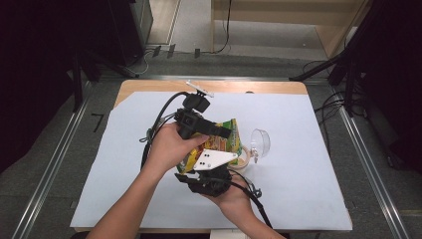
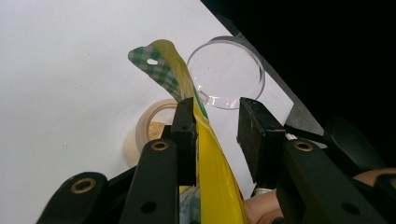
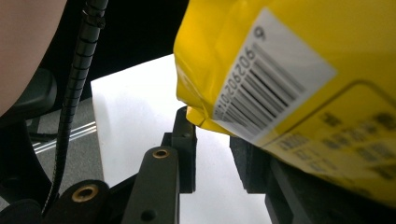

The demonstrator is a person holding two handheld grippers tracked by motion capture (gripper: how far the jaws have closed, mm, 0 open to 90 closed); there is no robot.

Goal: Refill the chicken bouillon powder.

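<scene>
As the yellow snack packet is light, crinkly and slippery, my left gripper, jaws open around its sealed edge, should pinch there; right gripper open.

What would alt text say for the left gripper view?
A yellow packet with a green-checked top rises between two open black jaws, lying against the left one. Beyond, on a white sheet, lie a clear lid and a tan bowl.

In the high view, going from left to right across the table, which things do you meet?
Left gripper → yellow snack bag → beige bowl → clear plastic lid.
</scene>
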